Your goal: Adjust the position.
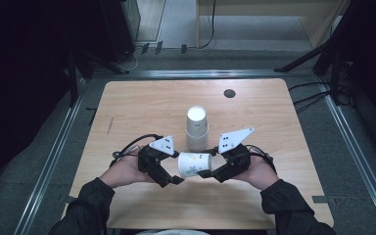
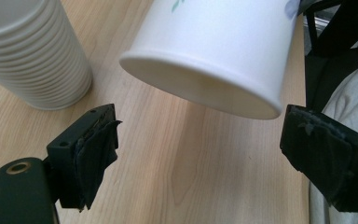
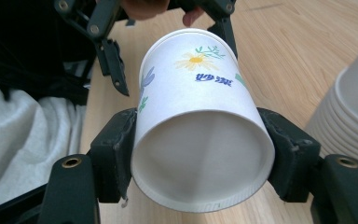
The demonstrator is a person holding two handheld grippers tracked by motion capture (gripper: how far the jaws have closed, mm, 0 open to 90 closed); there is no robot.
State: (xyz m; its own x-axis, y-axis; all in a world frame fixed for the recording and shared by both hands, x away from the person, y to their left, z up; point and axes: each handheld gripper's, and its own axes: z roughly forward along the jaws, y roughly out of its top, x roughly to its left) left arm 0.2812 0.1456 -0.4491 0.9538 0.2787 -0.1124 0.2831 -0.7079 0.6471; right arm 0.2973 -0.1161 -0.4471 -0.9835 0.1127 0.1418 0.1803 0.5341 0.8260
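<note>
— Near the table's [image 1: 127,105] front edge, our right gripper [image 3: 200,154] clamps the flowered cup [image 3: 193,98] sideways, beside the cup stack [image 1: 196,128].
— Our left gripper [image 2: 200,154] gapes at its other end; we should close there next.

Stack of cups [image 2: 32,51] cut off by the top and left edges in the left gripper view, its top unseen; beside that stack, held cup [image 2: 214,51] cropped at the top edge, print mostly out of frame, blue lettering [image 3: 213,80] on it too blurred to read.
</note>
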